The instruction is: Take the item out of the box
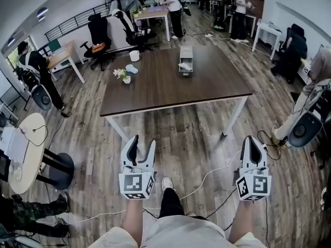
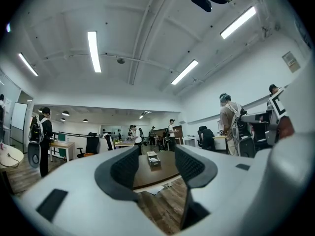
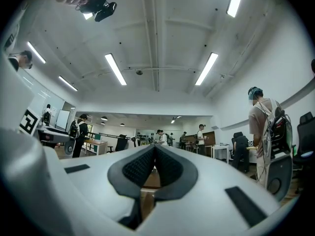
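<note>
The left gripper (image 1: 144,143) has its jaws well apart with nothing between them. The right gripper (image 1: 253,140) has its jaws pressed together, empty. Both hang short of the table's (image 1: 155,94) near edge. The box (image 1: 185,60) lies on the table's far half, long axis running away from the person — a white item (image 1: 184,65) shows at its near end.

One table (image 1: 170,89) holds one box (image 1: 185,60), one white cup (image 1: 134,56) and one flower pot (image 1: 126,78).

Pale item (image 1: 184,65) in the distant box (image 1: 186,50), too small for identification.
</note>
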`<move>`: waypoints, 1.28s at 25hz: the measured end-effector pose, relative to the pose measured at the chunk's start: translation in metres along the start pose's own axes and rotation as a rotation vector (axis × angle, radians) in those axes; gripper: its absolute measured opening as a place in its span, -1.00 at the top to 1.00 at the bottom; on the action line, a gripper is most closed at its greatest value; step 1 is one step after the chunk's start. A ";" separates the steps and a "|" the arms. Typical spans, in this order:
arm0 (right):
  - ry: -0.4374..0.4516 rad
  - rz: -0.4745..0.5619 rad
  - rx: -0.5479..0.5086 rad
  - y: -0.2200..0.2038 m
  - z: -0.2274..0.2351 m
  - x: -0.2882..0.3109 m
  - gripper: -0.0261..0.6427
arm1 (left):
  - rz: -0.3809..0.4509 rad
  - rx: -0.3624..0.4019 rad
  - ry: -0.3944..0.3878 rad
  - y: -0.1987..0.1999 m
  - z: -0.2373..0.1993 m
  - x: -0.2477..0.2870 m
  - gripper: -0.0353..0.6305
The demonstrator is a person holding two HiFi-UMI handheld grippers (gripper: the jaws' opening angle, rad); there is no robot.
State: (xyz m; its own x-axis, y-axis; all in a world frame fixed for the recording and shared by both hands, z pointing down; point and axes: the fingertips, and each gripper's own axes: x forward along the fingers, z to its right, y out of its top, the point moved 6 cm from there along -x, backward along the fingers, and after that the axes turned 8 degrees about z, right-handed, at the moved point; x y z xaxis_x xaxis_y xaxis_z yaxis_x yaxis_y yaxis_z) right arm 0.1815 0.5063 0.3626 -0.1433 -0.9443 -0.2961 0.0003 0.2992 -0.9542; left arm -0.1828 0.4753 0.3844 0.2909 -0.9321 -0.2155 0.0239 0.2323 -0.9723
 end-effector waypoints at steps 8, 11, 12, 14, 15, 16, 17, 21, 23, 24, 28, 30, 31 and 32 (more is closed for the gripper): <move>0.024 -0.054 0.006 -0.023 -0.011 0.025 0.92 | -0.043 -0.020 -0.025 -0.020 -0.012 0.015 0.03; 0.042 -0.082 0.014 -0.035 -0.019 0.043 0.92 | -0.067 -0.027 -0.009 -0.030 -0.023 0.024 -0.01; 0.051 -0.092 0.018 -0.039 -0.023 0.051 0.92 | -0.073 -0.032 0.000 -0.034 -0.029 0.027 -0.02; 0.071 -0.108 0.023 -0.049 -0.031 0.070 0.92 | -0.086 -0.046 0.013 -0.042 -0.041 0.038 -0.02; 0.079 -0.115 0.024 -0.054 -0.035 0.081 0.92 | -0.093 -0.052 0.016 -0.047 -0.048 0.044 -0.03; 0.088 -0.121 0.025 -0.059 -0.040 0.093 0.92 | -0.102 -0.056 0.018 -0.052 -0.055 0.052 -0.03; 0.098 -0.128 0.026 -0.064 -0.046 0.106 0.92 | -0.111 -0.061 0.021 -0.056 -0.063 0.059 -0.05; 0.147 -0.154 0.035 -0.085 -0.074 0.165 0.92 | -0.131 -0.078 0.062 -0.074 -0.104 0.087 -0.07; 0.173 -0.161 0.039 -0.092 -0.091 0.196 0.92 | -0.135 -0.087 0.085 -0.082 -0.127 0.101 -0.07; 0.187 -0.163 0.039 -0.095 -0.100 0.212 0.92 | -0.139 -0.091 0.095 -0.085 -0.138 0.108 -0.07; 0.240 -0.153 0.030 -0.100 -0.138 0.271 0.92 | -0.142 -0.091 0.121 -0.093 -0.184 0.136 -0.07; 0.262 -0.143 0.021 -0.100 -0.155 0.298 0.92 | -0.137 -0.089 0.129 -0.094 -0.205 0.150 -0.08; 0.271 -0.138 0.019 -0.099 -0.162 0.310 0.92 | -0.133 -0.086 0.133 -0.093 -0.215 0.157 -0.08; 0.276 -0.132 0.017 -0.098 -0.169 0.322 0.92 | -0.128 -0.084 0.138 -0.092 -0.225 0.163 -0.09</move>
State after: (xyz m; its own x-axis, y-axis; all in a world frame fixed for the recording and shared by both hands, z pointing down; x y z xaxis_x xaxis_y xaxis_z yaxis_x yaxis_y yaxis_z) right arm -0.0319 0.1957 0.3684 -0.4069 -0.9013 -0.1486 -0.0200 0.1715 -0.9850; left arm -0.3526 0.2396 0.4186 0.1566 -0.9832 -0.0943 -0.0296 0.0907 -0.9954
